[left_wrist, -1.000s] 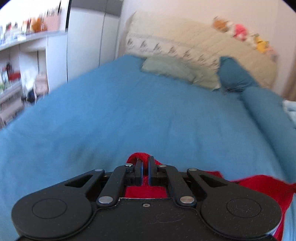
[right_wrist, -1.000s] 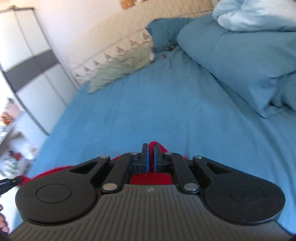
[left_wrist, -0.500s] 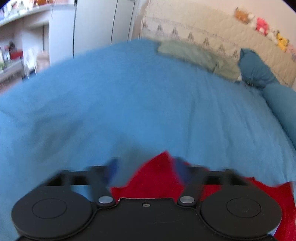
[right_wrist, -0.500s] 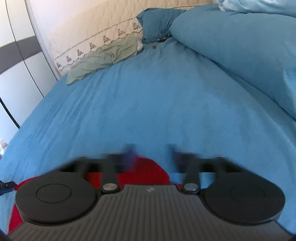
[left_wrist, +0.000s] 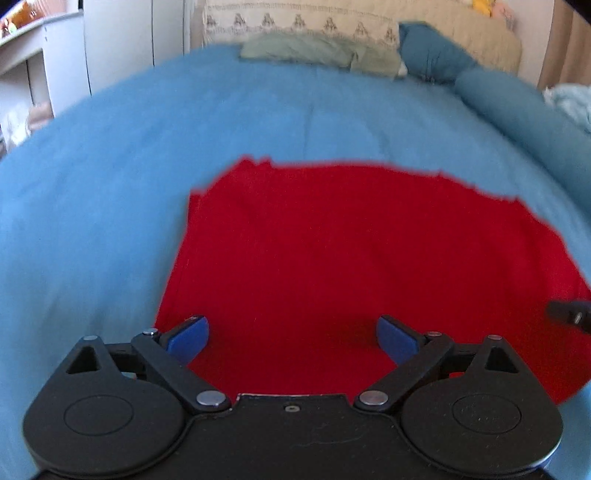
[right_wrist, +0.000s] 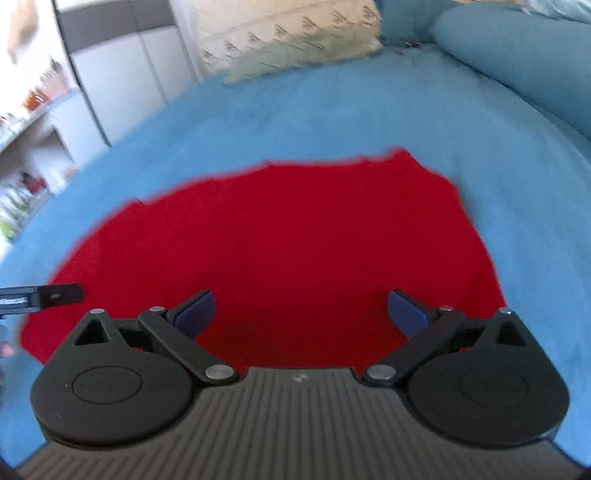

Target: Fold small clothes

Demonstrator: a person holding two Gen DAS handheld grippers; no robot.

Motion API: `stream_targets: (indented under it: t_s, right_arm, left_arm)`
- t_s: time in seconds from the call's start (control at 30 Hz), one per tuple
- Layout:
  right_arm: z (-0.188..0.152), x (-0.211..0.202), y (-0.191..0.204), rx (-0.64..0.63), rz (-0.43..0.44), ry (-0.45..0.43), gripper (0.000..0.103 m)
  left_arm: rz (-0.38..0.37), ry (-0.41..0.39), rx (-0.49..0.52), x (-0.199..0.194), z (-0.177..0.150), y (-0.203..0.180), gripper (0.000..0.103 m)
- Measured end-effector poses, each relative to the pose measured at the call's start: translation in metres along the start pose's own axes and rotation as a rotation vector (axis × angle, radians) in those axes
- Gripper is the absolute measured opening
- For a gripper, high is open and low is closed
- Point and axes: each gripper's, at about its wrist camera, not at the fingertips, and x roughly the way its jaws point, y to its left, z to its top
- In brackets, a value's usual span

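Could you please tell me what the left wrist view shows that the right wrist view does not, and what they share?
Only the left wrist view shows the yellow soft toy on the beige quilted headboard and the pale blue crumpled cloth at the far right. Only the right wrist view shows the grey band across the white wardrobe. Both share the flat red cloth garment on the blue bedspread, the sage green pillow, and a hand-held gripper whose jaws are opening, gripping nothing.
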Motion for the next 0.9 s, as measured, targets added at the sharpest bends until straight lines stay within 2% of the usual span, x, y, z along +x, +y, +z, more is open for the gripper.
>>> stream_targets:
  t_s: [0.13, 0.23, 0.33, 0.47, 0.53, 0.73, 0.87, 0.9]
  right_arm:
    - [-0.012, -0.021, -0.026, 0.017, -0.04, -0.017, 0.103]
    - [-0.01, -0.04, -0.045, 0.035, -0.14, -0.006, 0.103]
    - [-0.007, -0.066, -0.065, 0.066, -0.108, -0.02, 0.103]
    - [-0.007, -0.088, -0.073, 0.064, -0.076, 0.014, 0.103]
    - [-0.008, -0.089, -0.072, 0.052, -0.051, 0.049, 0.103]
    - [-0.006, -0.047, -0.067, 0.035, -0.009, 0.117, 0.103]
    - [-0.008, -0.034, -0.07, 0.068, 0.004, 0.07, 0.103]
    - [-0.009, -0.034, -0.068, 0.062, 0.009, 0.058, 0.1]
  left_arm:
    - [0.01, 0.005, 0.039, -0.006, -0.004, -0.004, 0.1]
    - [0.032, 0.018, 0.06, -0.01, -0.005, -0.004, 0.1]
    - [0.07, -0.003, 0.076, -0.023, -0.005, -0.011, 0.1]
    - [0.033, -0.042, 0.094, -0.049, -0.003, -0.033, 0.1]
    - [0.001, -0.03, 0.095, -0.05, 0.0, -0.048, 0.101]
    - [-0.043, 0.015, 0.084, -0.024, 0.01, -0.086, 0.101]
    - [-0.047, 0.045, 0.085, 0.001, 0.017, -0.099, 0.101]
    - [-0.042, 0.051, 0.083, 0.007, 0.018, -0.102, 0.101]
